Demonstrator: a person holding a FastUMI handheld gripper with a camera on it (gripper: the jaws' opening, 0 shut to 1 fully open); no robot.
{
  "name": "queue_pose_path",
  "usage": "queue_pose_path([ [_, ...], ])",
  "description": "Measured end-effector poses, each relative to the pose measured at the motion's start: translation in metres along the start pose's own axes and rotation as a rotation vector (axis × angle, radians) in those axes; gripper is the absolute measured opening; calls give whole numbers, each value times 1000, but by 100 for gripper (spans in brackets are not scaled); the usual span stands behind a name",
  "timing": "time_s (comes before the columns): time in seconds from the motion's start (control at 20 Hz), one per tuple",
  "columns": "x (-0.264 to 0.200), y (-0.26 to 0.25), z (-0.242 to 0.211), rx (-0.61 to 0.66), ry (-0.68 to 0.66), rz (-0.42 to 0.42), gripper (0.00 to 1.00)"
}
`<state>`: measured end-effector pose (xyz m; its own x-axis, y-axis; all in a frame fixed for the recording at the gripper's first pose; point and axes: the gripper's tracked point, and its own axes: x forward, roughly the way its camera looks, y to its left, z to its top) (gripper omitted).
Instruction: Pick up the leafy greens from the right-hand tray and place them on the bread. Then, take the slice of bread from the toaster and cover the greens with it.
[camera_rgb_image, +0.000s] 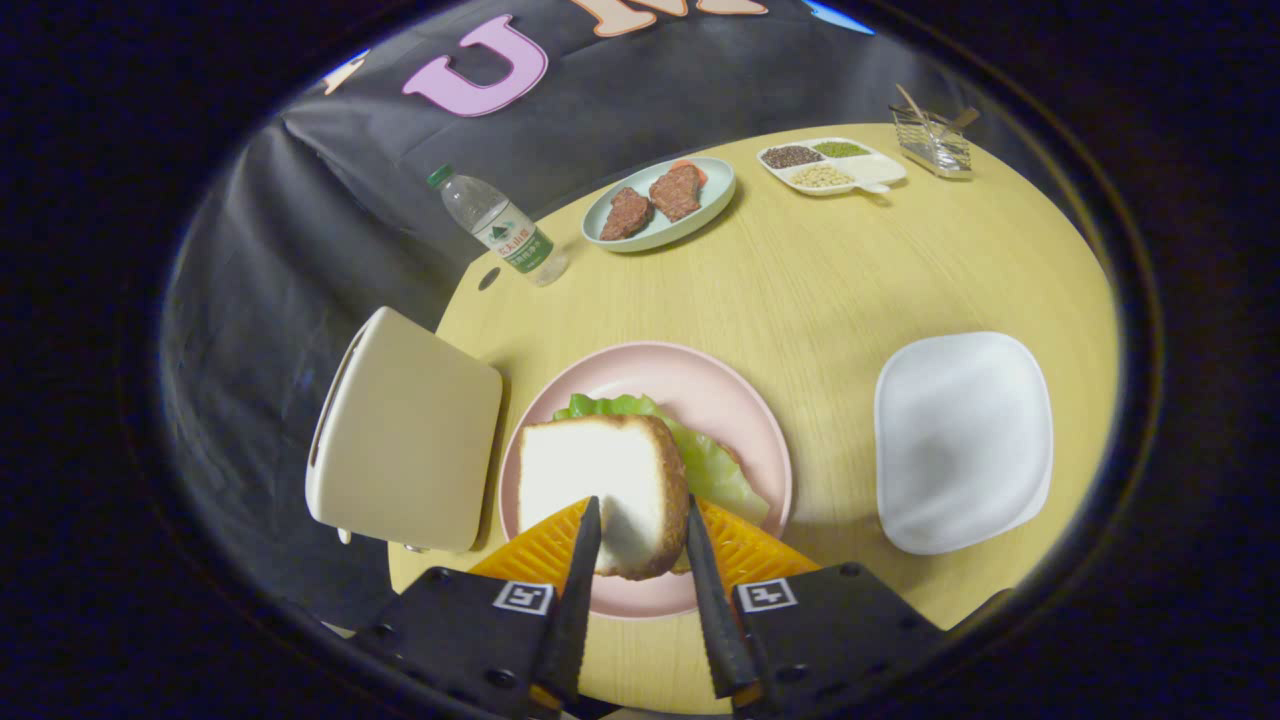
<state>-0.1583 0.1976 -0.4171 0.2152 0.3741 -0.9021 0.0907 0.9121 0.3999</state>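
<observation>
Bread slice (600, 490) at lower centre of the frame, held over the leafy greens (715, 465) on the pink plate (690, 385); near edge caught between the jaws, both fingers (583, 560) pressing its sides, so pinching the slice rather than spread wide; gripper (640, 560) low and centred at the bottom, aimed forward and down toward the plate, fingers converging on the slice's near end. Probably light, soft and springy, crust a little firmer than the pale crumb; likely to dent under a hard squeeze and to sag at the far end when held by one edge; best taken by the crust edge, as here, with gentle pressure. Greens thin, limp and easily dragged aside, peeking out beyond and to the right of the slice; lower bread beneath them not clearly seen. Toaster (405, 435) at left, just beside the plate; white tray (965, 440) at right, well apart; table (850, 270) carrying a water bottle (500, 228), a pale green plate (712, 190) with meat patties and a divided dish (880, 168) in the upper part of the frame. Covering step seemingly near its end; release not yet made.
</observation>
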Motion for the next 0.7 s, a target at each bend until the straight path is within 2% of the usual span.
queue_pose_path([
  [0.25,-20,3,7,-42,-27,3,75],
  [0.5,-69,13,45,-167,-168,57,100],
  [0.7,-119,32,88,-263,-321,71,100],
])
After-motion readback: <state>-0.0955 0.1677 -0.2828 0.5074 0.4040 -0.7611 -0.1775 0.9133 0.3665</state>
